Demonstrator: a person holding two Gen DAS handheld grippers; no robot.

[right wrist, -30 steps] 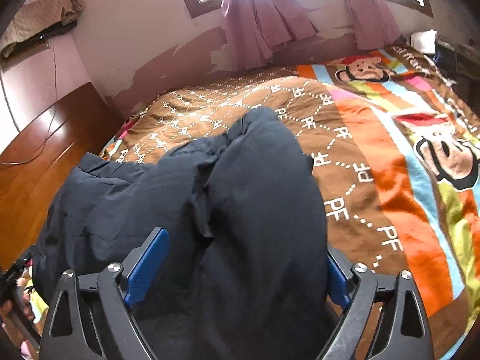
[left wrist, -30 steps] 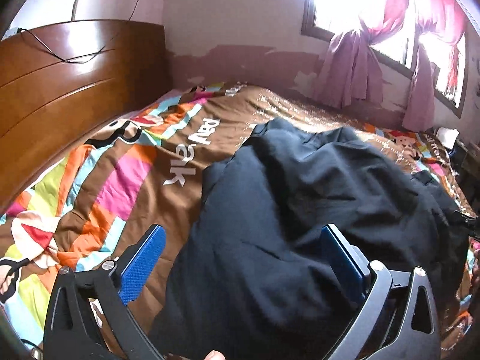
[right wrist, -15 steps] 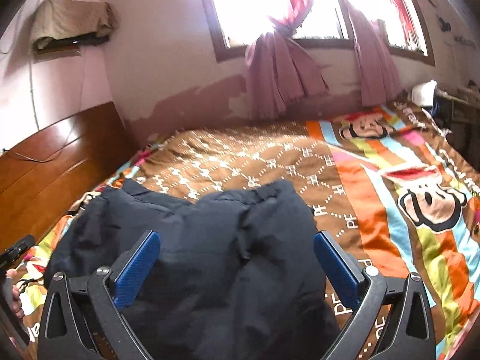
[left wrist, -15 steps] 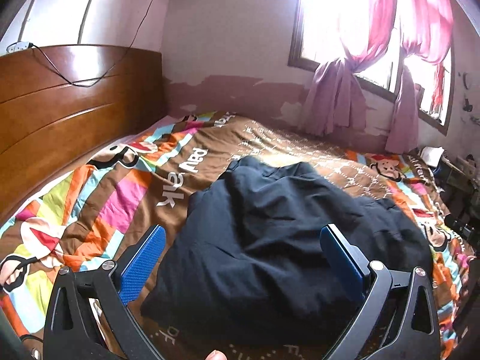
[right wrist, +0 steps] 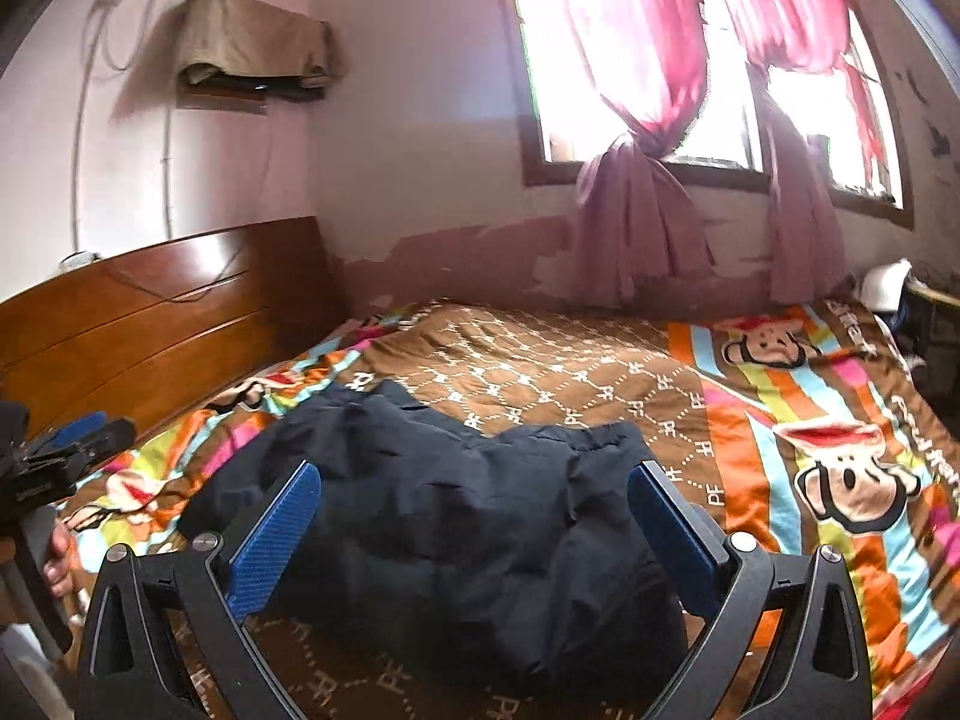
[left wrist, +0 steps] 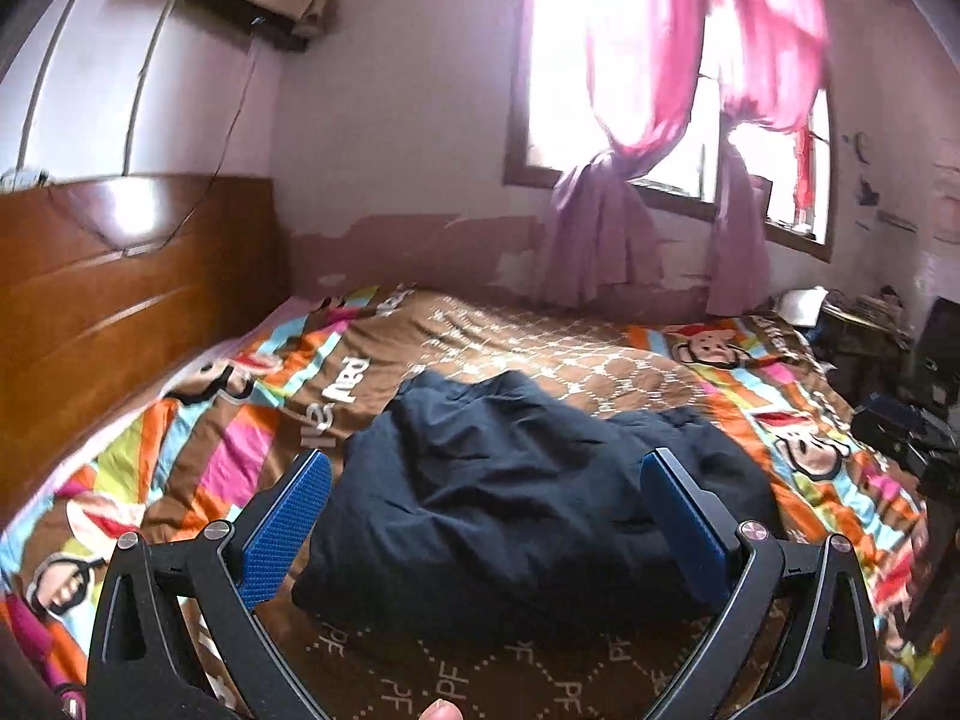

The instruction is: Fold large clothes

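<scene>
Both of your claws have pulled up and back from the dark jacket (left wrist: 528, 498), which a second ago filled the space between the jaws. The left claw (left wrist: 486, 516) and right claw (right wrist: 474, 516) are spread wide and empty, the right having just finished opening. The jacket lies bunched on the bed (left wrist: 540, 348) ahead of and below both claws, so the fold looks set down, perhaps done.

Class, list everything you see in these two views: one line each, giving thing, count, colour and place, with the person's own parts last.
garment: one, dark navy, bundled on the bed
bedspread: one, brown with bright cartoon stripes, covering the bed
headboard: one, brown wood, left
curtains: two, pink, knotted at the window
cloth: one, tan, on wall shelf
left gripper: one, black with blue pads, open, empty
right gripper: one, same, open, empty
</scene>
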